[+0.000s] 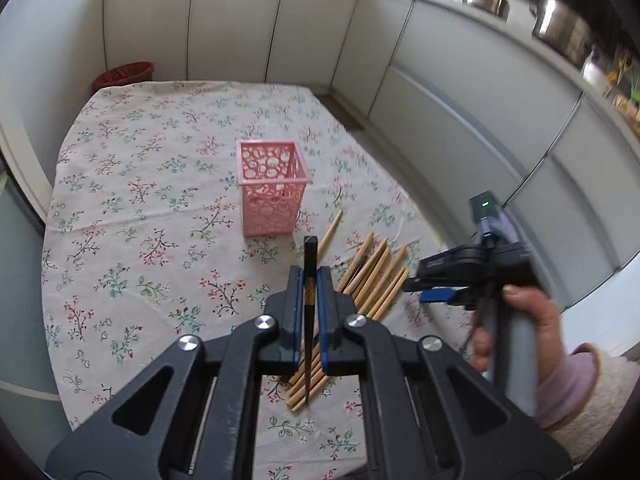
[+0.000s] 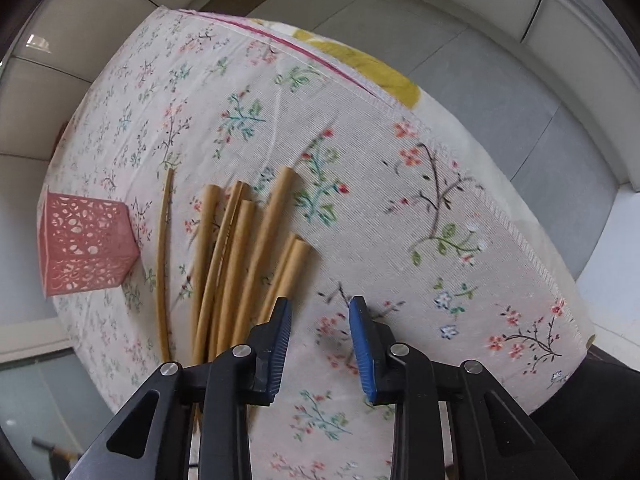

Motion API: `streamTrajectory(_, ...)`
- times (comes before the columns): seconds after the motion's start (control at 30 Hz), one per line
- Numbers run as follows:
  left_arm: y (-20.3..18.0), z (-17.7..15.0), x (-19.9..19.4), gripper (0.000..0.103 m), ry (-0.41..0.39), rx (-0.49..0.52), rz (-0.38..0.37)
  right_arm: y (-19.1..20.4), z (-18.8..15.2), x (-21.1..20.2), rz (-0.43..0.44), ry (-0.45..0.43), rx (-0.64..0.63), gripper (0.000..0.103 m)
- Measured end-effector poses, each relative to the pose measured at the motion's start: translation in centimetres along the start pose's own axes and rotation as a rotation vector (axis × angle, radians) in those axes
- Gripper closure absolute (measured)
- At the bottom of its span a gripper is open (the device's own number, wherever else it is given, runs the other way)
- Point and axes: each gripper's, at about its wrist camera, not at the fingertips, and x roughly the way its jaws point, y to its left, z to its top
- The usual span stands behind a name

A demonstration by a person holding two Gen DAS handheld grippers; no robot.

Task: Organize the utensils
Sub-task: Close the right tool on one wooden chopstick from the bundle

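A thin black chopstick (image 1: pixel 310 280), lacquered and tapered, is pinched lengthwise in the left gripper (image 1: pixel 310 276), lifted clear and aimed toward the pink perforated holder (image 1: pixel 272 188) ahead. Round bamboo chopsticks (image 2: pixel 240 256) lie loose on floral cloth (image 2: pixel 400 200). The right gripper (image 2: pixel 320 308), jaws part-spread and empty, hangs beside them.

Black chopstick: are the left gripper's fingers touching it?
Touching. The left wrist view shows the left gripper with both fingers closed against the black chopstick, which sits upright between them, lifted above the tablecloth.
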Motion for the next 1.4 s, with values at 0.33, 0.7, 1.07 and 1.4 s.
streamTrajectory(0.33,0.5,0.3,-1.7,0.096,-0.056,-0.020,-0.044,2.8,0.0,1.2,-0.104,0.002,-0.030,0.074)
streamTrajectory(0.7,0.5,0.3,-2.5,0.096,-0.077,-0.025,-0.040,5.2,-1.6,2.5,-0.234,0.003,-0.164,0.087)
streamTrajectory(1.07,-0.5,-0.5,-4.6,0.096,-0.112,-0.040,-0.025,3.7,-5.9,-2.0,0.119,-0.189,-0.224,0.095)
streamTrajectory(1.4,-2.4,0.5,-8.2,0.096,-0.181,-0.038,0.018,2.2,-8.7,-14.2,0.287,-0.410,-0.370,0.095)
